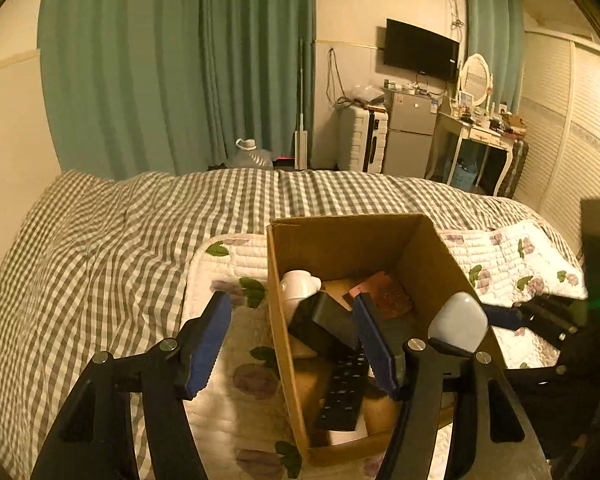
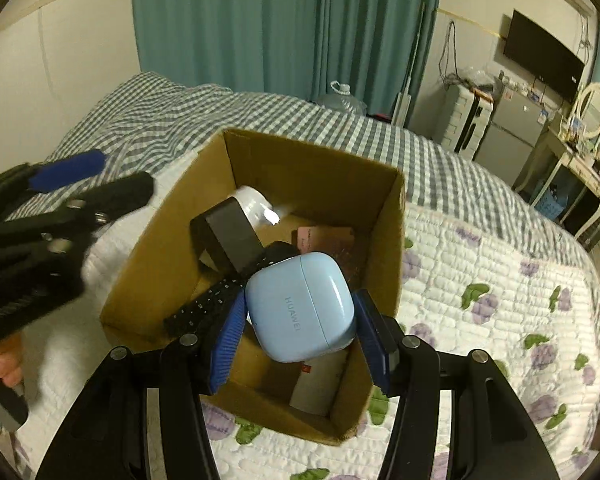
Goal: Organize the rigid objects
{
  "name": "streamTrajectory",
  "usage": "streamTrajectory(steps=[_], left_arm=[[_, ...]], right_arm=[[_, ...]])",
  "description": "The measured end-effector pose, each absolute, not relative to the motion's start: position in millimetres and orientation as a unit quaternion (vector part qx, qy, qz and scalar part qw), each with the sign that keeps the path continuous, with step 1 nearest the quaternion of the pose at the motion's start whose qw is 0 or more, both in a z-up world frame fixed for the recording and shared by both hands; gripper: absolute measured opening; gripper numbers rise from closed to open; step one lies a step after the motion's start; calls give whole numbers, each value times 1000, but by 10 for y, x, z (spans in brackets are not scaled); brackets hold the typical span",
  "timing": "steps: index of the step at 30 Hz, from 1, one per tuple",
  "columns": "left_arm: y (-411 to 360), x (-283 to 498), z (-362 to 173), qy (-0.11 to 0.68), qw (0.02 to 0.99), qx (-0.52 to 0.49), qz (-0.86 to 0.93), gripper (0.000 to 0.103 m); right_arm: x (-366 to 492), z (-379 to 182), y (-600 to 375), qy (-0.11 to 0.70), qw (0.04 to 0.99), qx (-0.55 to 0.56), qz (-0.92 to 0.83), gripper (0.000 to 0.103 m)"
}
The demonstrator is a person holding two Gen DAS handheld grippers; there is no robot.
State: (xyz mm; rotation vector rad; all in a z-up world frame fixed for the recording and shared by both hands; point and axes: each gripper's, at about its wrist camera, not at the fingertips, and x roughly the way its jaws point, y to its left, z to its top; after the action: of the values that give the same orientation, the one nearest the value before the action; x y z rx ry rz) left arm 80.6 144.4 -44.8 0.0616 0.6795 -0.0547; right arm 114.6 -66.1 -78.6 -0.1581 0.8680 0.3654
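The smooth earbud case (image 2: 300,306) is clamped by the right gripper (image 2: 300,316) above the cardboard box (image 2: 392,240), the left gripper (image 1: 296,344) spread empty; released off-centre, it could be bounced onto the quilt (image 2: 480,280).

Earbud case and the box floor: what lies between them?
In the right wrist view, the earbud case, held above the box, has a black remote and a white carton beneath it.

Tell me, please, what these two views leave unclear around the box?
- Box floor: both views, covered by the remote and other items.
- Pink item: right wrist view, partly behind the earbuds case; unidentifiable.
- Left tool: right wrist view, blurred, cut by edge.
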Motion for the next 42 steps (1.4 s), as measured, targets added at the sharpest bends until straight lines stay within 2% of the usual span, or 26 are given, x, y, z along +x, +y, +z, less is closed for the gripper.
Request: streamTrajectory(steps=[2, 4, 5, 6, 16, 22, 24, 34, 35, 42], left_arm=[[1462, 814, -471, 336, 941, 28, -26, 66], [1450, 818, -494, 339, 940, 31, -25, 66], [1441, 819, -504, 340, 940, 34, -25, 66], [1430, 821, -510, 341, 939, 36, -25, 66], [1325, 731, -418, 325, 944, 39, -40, 66], [1181, 438, -43, 261, 963, 30, -65, 67], [1132, 325, 89, 237, 969, 28, -66, 70], [924, -259, 530, 149, 986, 36, -67, 71], [928, -292, 545, 145, 987, 32, -65, 71], [986, -475, 342, 157, 987, -1, -35, 76]], right_arm=[[1178, -852, -656, 423, 887, -70, 172, 54], [1207, -892, -668, 426, 886, -54, 173, 62], [1213, -901, -675, 426, 886, -47, 173, 78], [1209, -893, -693, 422, 889, -39, 173, 86], [1006, -582, -946, 377, 914, -19, 148, 88], [679, -231, -1216, 334, 935, -13, 122, 89], [530, -75, -1302, 314, 944, -20, 102, 91], [11, 379, -1482, 247, 966, -34, 68, 100], [-23, 394, -1491, 243, 967, -32, 65, 103], [-278, 351, -1649, 233, 971, 21, 45, 103]])
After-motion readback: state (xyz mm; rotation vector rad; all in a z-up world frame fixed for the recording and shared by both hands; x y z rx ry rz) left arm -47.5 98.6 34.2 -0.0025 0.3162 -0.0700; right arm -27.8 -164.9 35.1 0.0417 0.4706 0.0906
